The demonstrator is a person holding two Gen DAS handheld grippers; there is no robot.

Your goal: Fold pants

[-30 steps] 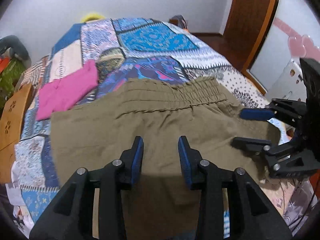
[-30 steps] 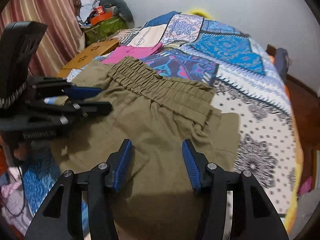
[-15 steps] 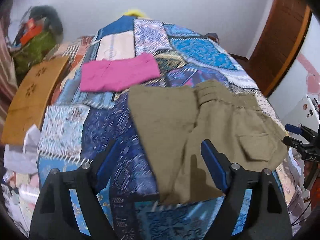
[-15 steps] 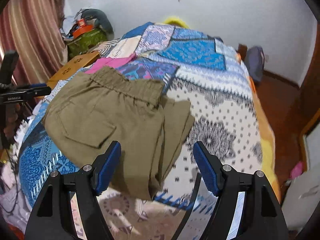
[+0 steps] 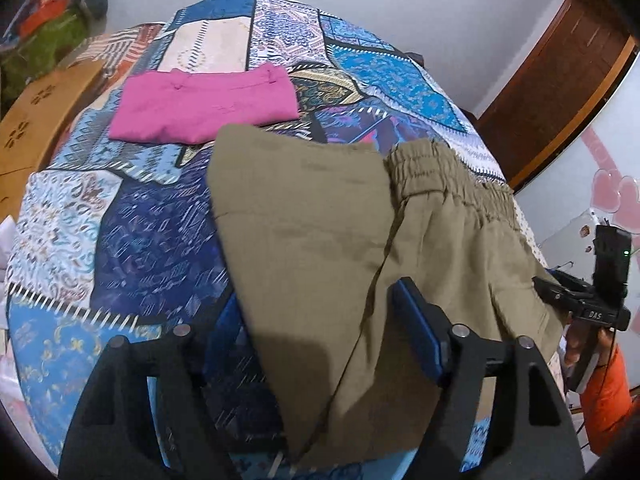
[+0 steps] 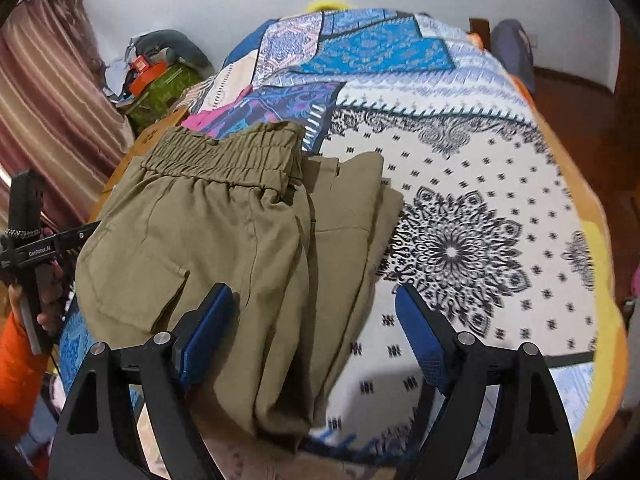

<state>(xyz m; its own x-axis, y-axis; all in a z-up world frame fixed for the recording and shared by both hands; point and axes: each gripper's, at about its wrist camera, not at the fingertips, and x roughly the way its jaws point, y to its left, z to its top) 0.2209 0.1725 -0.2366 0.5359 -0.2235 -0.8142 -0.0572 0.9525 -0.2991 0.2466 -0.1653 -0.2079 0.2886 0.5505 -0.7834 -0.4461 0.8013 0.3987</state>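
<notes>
Olive pants (image 5: 340, 240) lie folded on the patchwork bed, their elastic waistband (image 5: 444, 176) toward the far right; they also show in the right wrist view (image 6: 224, 232). My left gripper (image 5: 320, 332) is open and empty, held above the near edge of the pants. My right gripper (image 6: 316, 336) is open and empty above the pants' folded legs. In the left wrist view the right gripper (image 5: 580, 304) sits at the right edge. In the right wrist view the left gripper (image 6: 40, 248) sits at the left edge.
Folded pink pants (image 5: 204, 108) lie on the bedspread (image 5: 120, 240) beyond the olive ones. A wooden board (image 5: 36, 120) and a green bag (image 6: 164, 84) stand to the left of the bed. A brown door (image 5: 560, 72) is at the right.
Both grippers opened wide and pulled back from the pants a second ago. In the last half second both moved closer to the pants again.
</notes>
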